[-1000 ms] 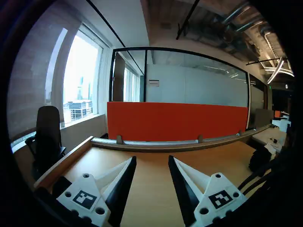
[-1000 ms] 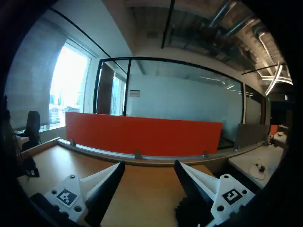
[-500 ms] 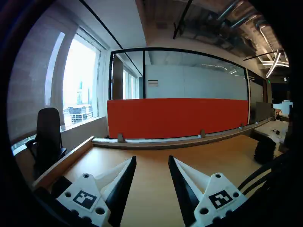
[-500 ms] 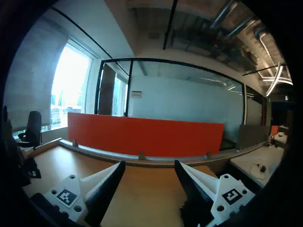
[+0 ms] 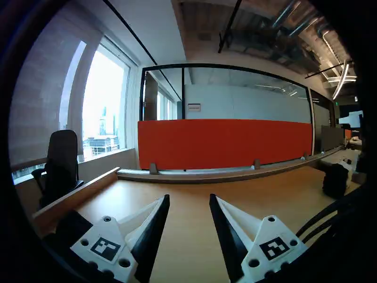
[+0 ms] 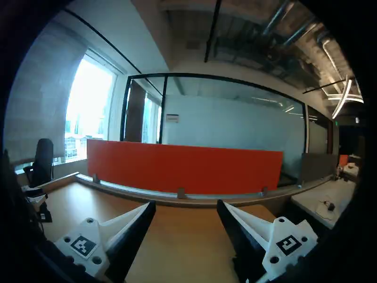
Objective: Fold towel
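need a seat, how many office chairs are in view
1: a black office chair by the window, at the left end of the wooden desk. Others may be hidden behind the orange divider.

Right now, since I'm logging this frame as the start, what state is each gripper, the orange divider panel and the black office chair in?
Left gripper: open, nothing between its fingers.
Right gripper: open, nothing between its fingers.
Orange divider panel: upright along the far edge of the wooden desk.
Black office chair: upright, unoccupied.
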